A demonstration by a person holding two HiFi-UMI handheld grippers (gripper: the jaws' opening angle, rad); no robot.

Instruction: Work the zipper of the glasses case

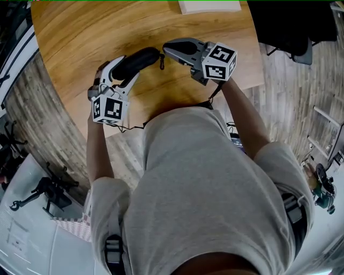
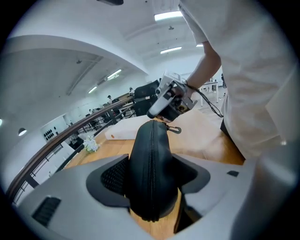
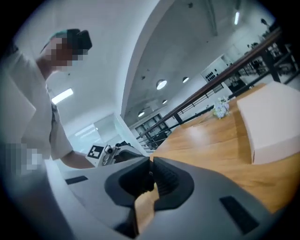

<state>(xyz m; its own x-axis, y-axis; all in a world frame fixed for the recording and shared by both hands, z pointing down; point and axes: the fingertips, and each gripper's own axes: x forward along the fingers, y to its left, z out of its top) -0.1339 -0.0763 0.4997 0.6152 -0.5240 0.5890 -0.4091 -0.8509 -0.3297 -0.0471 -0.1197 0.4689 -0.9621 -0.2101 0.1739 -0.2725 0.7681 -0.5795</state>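
A black zippered glasses case (image 1: 137, 60) is held over the wooden table (image 1: 75, 32). My left gripper (image 1: 126, 69) is shut on its near half, with the pads pressing both sides. In the left gripper view the case (image 2: 152, 173) stands between the jaws, zipper line facing the camera. My right gripper (image 1: 165, 49) is at the case's far end, shut on the zipper pull, and a small metal clasp (image 2: 173, 129) hangs just below its tips (image 2: 157, 116). In the right gripper view the jaws (image 3: 151, 168) are together; the left gripper (image 3: 110, 152) shows beyond them.
A white flat box (image 1: 209, 6) lies at the table's far edge, also seen as a white box (image 3: 274, 122) to the right. The table's curved edge runs close to the person's body. Wood-pattern floor surrounds the table, with tripods (image 1: 48, 190) at lower left.
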